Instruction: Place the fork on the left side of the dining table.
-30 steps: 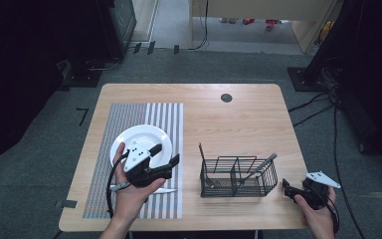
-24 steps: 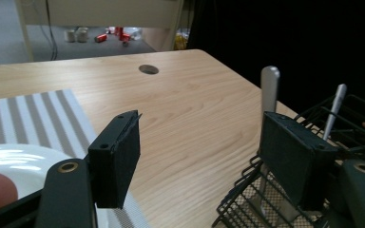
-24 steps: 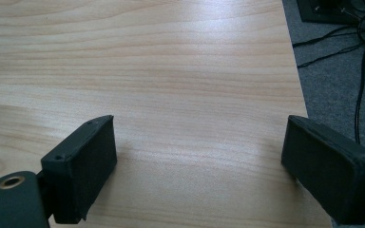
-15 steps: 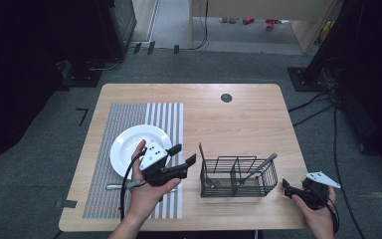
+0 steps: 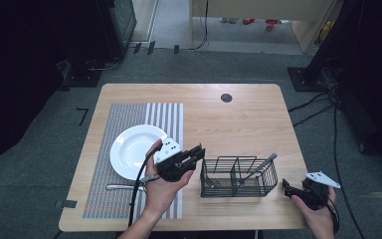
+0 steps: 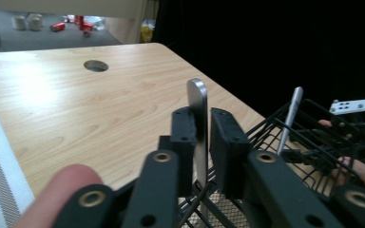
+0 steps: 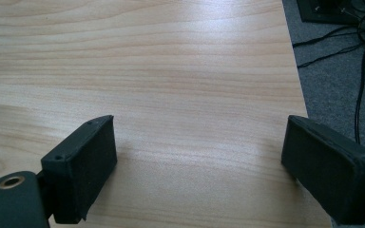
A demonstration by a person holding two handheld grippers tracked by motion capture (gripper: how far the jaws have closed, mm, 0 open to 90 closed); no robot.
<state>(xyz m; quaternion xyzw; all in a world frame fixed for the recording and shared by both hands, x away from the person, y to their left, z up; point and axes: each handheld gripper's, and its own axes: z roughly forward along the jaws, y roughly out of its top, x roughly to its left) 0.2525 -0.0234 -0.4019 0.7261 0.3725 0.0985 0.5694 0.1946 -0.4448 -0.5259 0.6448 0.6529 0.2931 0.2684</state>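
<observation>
From the high view, my left gripper sat at the wire basket's left end. In its own view, the fingers had just closed on an upright metal handle (lower end hidden). My right gripper's fingers stood wide over bare table.

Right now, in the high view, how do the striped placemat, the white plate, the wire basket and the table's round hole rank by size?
1. Striped placemat
2. White plate and wire basket: look about alike, so not ranked apart
3. Round hole
</observation>
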